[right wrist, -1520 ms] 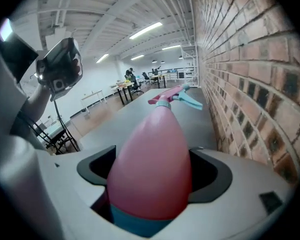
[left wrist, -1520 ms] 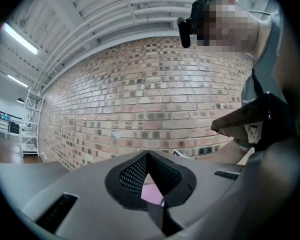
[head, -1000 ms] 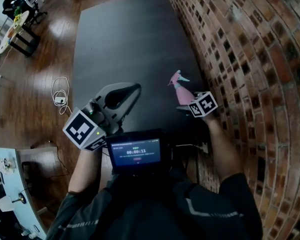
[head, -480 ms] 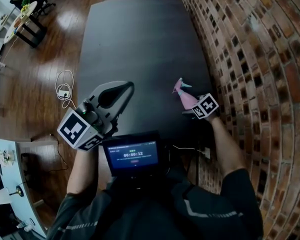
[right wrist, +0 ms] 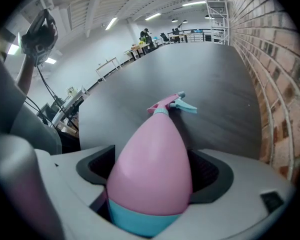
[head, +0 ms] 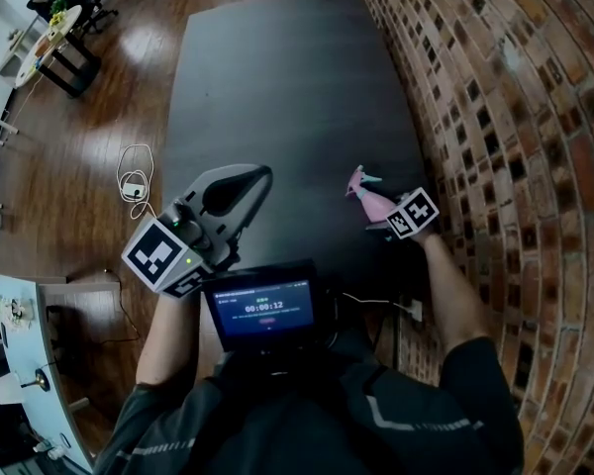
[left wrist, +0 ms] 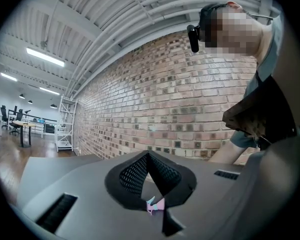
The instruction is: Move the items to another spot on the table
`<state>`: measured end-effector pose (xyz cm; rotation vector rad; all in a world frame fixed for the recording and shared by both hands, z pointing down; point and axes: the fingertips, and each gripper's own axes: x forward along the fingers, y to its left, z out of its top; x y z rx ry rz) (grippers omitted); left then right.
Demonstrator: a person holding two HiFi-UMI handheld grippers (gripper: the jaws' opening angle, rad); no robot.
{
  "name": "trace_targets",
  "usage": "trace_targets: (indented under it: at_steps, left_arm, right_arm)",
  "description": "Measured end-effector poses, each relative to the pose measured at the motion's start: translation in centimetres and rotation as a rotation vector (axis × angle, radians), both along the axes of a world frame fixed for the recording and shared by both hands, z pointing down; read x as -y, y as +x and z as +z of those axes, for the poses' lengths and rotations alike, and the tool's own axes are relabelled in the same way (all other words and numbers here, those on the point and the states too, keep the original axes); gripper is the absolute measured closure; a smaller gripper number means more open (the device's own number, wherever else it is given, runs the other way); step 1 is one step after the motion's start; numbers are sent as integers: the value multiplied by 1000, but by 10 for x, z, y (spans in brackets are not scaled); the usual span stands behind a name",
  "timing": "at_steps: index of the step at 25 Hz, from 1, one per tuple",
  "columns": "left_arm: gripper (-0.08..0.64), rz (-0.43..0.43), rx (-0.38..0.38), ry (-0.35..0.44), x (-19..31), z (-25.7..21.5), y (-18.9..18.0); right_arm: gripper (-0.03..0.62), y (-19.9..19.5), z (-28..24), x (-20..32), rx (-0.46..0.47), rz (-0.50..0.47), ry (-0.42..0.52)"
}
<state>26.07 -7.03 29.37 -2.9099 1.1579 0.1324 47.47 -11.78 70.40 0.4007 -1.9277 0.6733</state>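
The pink spray bottle (right wrist: pixel 150 169) is gripped around its wide lower body by the right gripper (head: pixel 388 212), near the right edge of the dark table (head: pixel 277 87), close beside the brick wall (head: pixel 515 117). It cannot be told whether the bottle touches the table. A slip is judged possible. The body is smooth, glossy plastic, egg-shaped and narrowing to the neck, so it could be squeezed forward out of the jaws. The teal trigger (right wrist: pixel 186 105) points ahead and could be knocked on the matte tabletop or on the rough bricks. The left gripper (head: pixel 263 172) is held empty, its meshed pads (left wrist: pixel 135 174) pressed together.
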Motion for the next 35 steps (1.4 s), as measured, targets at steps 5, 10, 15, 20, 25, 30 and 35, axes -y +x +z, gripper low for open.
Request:
trace_targets:
  at_steps: [5,10,15,20,25,30,35]
  left_arm:
    - [568,7,-5,33,0,-13,1]
    - [568,78,-39,51,-1,-29,14]
    - [568,120,-49,49,-4,-27,24]
    - [568,185,-74,34,-9,-24,40]
    - [568,239,-84,25,-15,-23,53]
    - [568,242,-92,23,-13,-20,53]
    - [568,223,-89,23,-14,-18,45]
  right_arm:
    - [127,4,-13,7,12,43,54]
    - [127,8,-65,16,91,113,162]
    - [127,5,-135,8,174,161,338]
    - [129,-8,-202,-19,242,164,461]
    - [189,-13,-247,-31,284,218,540]
    - [189,-17,-247,-25,286,235,528]
    - [189,-14,-252,-26,297,248,548]
